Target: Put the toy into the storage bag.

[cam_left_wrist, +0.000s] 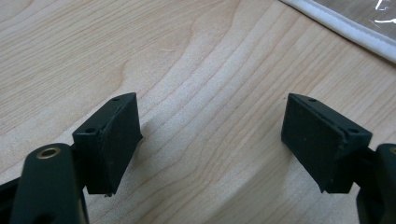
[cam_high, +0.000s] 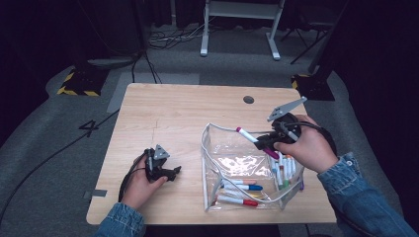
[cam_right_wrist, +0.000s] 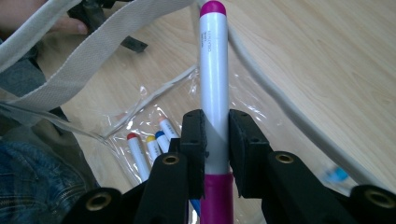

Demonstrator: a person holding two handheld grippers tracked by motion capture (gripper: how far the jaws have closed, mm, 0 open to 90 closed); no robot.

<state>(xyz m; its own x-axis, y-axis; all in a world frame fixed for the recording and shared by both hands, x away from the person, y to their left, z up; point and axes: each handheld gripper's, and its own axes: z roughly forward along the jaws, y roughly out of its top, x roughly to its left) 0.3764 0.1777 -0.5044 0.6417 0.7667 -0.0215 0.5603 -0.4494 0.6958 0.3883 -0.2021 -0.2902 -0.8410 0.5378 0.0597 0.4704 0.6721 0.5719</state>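
Note:
A clear plastic pouch with a white trimmed rim stands open on the wooden table, holding several coloured markers. My right gripper hovers over the pouch's right side, shut on a white marker with magenta ends. In the right gripper view the magenta marker is pinched between both pads of the right gripper and points away, over the pouch rim. My left gripper rests low on the table left of the pouch. Its left gripper jaws stand wide apart over bare wood.
The wooden table has a small dark round hole near its far edge. A strip of grey tape sits at the front left edge. Beyond the table are floor cables and white desk legs.

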